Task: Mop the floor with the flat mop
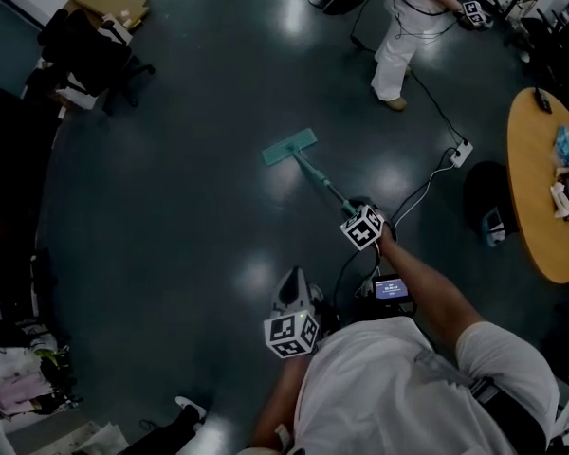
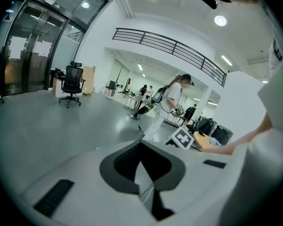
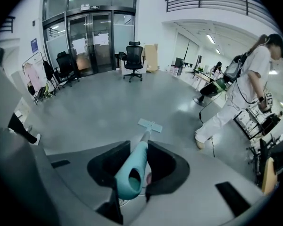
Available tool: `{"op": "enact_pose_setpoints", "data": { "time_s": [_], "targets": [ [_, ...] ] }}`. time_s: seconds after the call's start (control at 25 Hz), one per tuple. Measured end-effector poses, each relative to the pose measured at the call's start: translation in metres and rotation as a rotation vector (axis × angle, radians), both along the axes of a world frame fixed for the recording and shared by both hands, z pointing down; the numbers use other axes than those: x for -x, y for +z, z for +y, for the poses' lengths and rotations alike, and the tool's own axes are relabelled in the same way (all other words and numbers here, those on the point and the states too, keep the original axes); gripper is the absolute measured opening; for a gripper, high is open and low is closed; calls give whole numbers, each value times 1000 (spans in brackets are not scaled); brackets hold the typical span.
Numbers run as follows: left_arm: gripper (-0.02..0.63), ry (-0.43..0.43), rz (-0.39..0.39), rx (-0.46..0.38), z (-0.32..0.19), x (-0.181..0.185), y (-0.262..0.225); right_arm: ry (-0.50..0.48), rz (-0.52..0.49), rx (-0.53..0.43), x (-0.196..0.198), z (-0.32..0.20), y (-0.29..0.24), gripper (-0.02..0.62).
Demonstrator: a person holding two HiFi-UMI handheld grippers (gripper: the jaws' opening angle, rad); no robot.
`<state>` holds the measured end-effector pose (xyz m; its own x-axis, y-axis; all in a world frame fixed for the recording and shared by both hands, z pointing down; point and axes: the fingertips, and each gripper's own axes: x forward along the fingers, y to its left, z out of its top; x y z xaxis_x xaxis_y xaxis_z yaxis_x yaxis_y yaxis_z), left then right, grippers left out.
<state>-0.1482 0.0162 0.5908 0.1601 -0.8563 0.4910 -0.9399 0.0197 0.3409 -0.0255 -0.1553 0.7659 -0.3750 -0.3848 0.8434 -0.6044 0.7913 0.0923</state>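
Note:
The flat mop's teal head lies flat on the dark floor ahead of me. Its handle slopes back to my right gripper, which is shut on the teal grip end. In the right gripper view the handle passes between the dark pads, and the mop head rests on the grey floor beyond them. My left gripper hangs close to my body, off the mop. Its jaws meet at the tip with nothing between them.
A person in white stands at the far right with cables trailing. A power strip and its cord lie right of the mop. A round wooden table and a black stool stand at right, an office chair at far left.

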Motion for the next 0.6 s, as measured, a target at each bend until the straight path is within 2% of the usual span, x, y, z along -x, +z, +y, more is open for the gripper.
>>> {"op": "enact_pose_setpoints", "data": {
  "time_s": [0.2, 0.32, 0.6],
  "targets": [
    [0, 32, 0, -20, -8, -8, -3, 22, -61, 47, -61, 90, -73, 118],
    [0, 52, 0, -41, -10, -12, -9, 54, -110, 44, -77, 130, -114, 117],
    [1, 78, 7, -71, -11, -27, -8, 84, -159, 39, -78, 159, -112, 117]
  ]
}}
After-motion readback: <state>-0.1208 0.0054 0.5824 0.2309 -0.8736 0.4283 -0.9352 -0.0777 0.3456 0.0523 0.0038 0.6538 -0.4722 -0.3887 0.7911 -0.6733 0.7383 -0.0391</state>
